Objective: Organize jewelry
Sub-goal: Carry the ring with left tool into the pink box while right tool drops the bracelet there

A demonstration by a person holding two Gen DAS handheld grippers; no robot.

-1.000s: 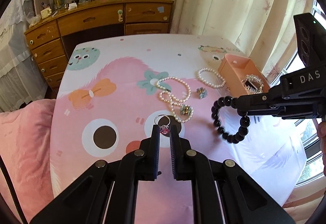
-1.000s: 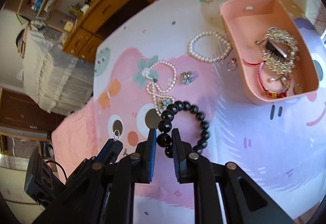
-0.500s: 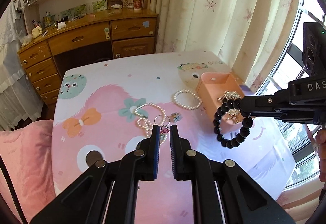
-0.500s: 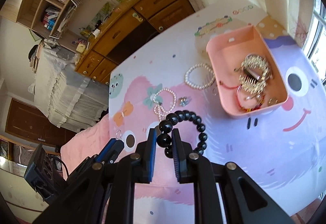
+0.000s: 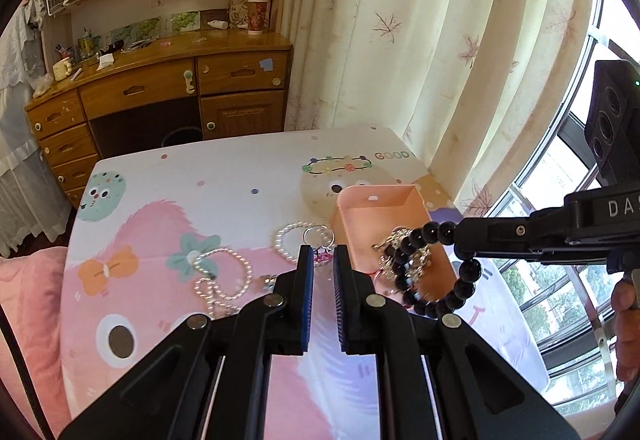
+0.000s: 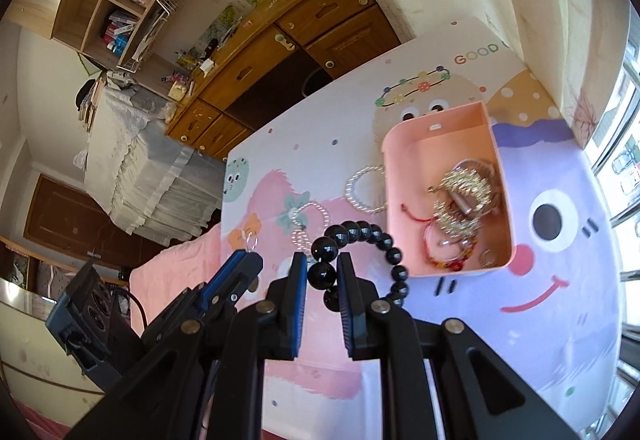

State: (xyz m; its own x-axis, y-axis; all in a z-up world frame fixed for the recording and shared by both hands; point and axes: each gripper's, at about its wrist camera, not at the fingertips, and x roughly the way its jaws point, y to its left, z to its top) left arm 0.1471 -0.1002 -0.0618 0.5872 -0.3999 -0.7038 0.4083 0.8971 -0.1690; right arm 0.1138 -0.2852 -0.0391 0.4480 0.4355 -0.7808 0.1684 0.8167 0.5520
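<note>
Above the patterned table [image 5: 240,167], the left gripper [image 5: 319,260] was clamped on a small ring [image 5: 318,236] with a pink-red piece beneath its silver hoop; the hoop stood clear above the fingertips. The right gripper [image 6: 323,272] was clamped on one bead of a black bead bracelet [image 6: 360,232], and the rest of the loop hung free to the right of the jaws. From the left wrist view, that bracelet [image 5: 436,272] hung in front of the pink tray [image 5: 380,199], with the right gripper's arm entering from the right edge. From the right wrist view, the left gripper [image 6: 248,258] appeared at lower left with the ring's hoop [image 6: 252,238] at its tip. The tray [image 6: 440,123] sat on the table [image 6: 560,320] toward the window side and contained a gold chain piece [image 6: 464,183], a red cord bracelet [image 6: 436,240] and other small items too tangled to identify. On the table just left of the tray lay a pearl bracelet [image 6: 364,191]; farther left lay a looped pearl necklace [image 5: 220,276]. Part of a hand [image 5: 626,320] was visible at the right edge of the left wrist view. A wooden desk [image 5: 160,87] with drawers stood beyond the table.
</note>
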